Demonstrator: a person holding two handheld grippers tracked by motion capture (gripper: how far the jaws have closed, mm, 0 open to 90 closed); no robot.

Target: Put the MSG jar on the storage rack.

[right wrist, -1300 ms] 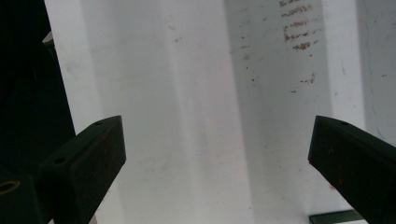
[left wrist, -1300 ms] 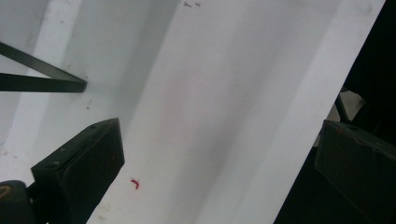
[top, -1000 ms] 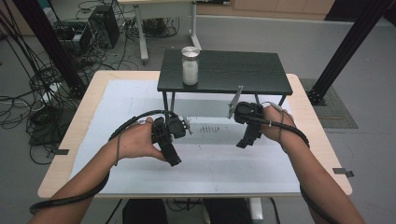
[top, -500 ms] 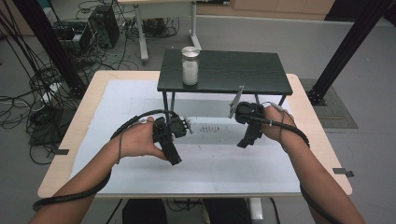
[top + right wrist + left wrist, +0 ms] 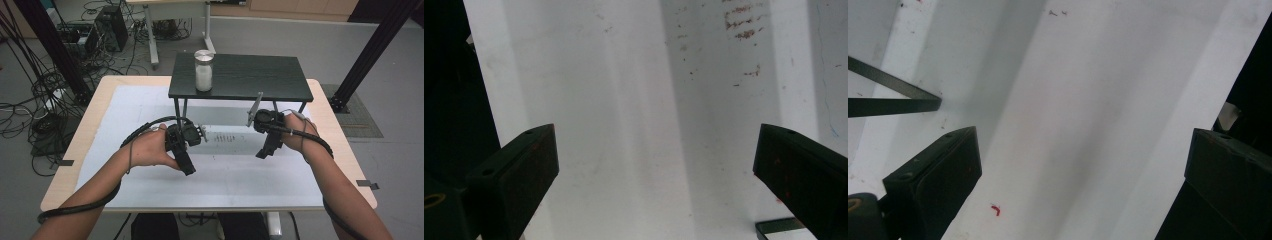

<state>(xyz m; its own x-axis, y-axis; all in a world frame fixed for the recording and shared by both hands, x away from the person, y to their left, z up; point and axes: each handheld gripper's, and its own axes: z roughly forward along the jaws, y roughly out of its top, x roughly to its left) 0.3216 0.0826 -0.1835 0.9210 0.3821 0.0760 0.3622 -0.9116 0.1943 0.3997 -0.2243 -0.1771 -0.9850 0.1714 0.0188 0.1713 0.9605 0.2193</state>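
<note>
Jar (image 5: 203,70): upright on black shelf (image 5: 250,77), far end of counter (image 5: 125,95). Left tongs (image 5: 188,167) and right tongs (image 5: 262,152): spread, empty, low over white mat. Advice: lift clear of shelf edge, approach jar level.

A lab (cable tangles (image 5: 30,105), black rig posts (image 5: 372,50)).

Even overhead light, soft shadows on the white mat (image 5: 150,120); slightly blurry gripper views.
</note>
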